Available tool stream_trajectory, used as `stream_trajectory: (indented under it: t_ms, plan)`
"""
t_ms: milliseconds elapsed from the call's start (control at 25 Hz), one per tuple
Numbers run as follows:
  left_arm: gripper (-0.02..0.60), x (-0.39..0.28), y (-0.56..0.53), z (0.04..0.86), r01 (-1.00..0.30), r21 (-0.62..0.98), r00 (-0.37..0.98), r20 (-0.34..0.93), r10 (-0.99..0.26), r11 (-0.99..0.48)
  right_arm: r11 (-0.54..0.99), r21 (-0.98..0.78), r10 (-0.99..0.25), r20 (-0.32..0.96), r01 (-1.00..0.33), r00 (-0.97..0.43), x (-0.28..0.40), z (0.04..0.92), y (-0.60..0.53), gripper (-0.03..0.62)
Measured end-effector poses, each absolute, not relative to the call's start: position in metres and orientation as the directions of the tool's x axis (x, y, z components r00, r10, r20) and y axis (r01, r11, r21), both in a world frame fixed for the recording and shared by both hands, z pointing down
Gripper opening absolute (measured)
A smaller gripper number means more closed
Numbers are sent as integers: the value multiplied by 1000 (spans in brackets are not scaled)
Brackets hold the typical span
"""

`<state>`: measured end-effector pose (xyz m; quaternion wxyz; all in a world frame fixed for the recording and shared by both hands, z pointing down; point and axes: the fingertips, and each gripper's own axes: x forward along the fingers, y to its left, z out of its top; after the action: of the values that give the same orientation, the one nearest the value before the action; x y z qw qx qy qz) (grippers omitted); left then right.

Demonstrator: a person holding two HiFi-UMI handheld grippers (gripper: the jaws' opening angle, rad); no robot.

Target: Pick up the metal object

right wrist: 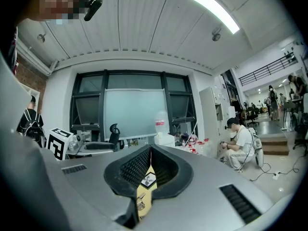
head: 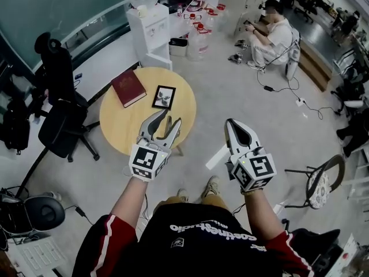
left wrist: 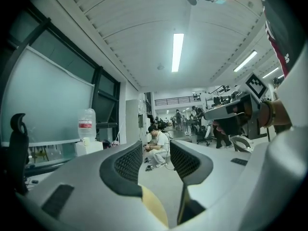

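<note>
Ahead of both grippers: round wooden table [head: 118,128], standing on a pale floor [head: 230,91].
Left gripper [head: 170,118]: held over the near right part of the table, marker cube toward the person.
Left fingers [left wrist: 127,165]: apart, with nothing between them; only the table's edge and the floor show through the gap.
Right gripper [head: 231,123]: held over the floor, just right of the table's edge, well apart from the left gripper.
Right fingers [right wrist: 166,170]: together, leaving only a thin slit, and clamped on nothing.
Metal object [right wrist: 140,200]: small greyish pieces lying on the table, seen through the slit of the right fingers, nearer to them than the framed picture. The shape is too small to tell, and no finger touches it.
Framed picture [head: 164,97]: flat on the table, just beyond the left fingertips.
Red book [head: 128,88]: flat on the table, beyond and to the left of the left fingers.
Water dispenser [head: 149,27]: far beyond the table.
Seated person [head: 274,36]: on the floor, far beyond the right fingers.
</note>
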<state>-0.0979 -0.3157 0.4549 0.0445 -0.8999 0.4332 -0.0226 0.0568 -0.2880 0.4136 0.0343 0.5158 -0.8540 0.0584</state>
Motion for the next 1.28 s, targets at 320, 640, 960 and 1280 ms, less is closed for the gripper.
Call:
stream_trajectory:
  t_ms: [320,640,960,1280]
  plan:
    - [189,-98,-330,517,-790,-92,601,78,-795,-606,434,-43,-884,172,-900,-435,67,454,-301,28]
    - [193,-95,-329,592,-804,-46,573,203,-794,-592,433,-64,-883,171,-899,-438,56,461,-304,28]
    - [193,-90,-334,658,-795,-81,554,307,-774,-602,443,-60,-877,179,-895,-446,49,478,-310,28]
    - [193,-83,-351,739,-800,-102,510,406,-759,-592,431,-48,-883,186,-901,-432,55,497,-316,28]
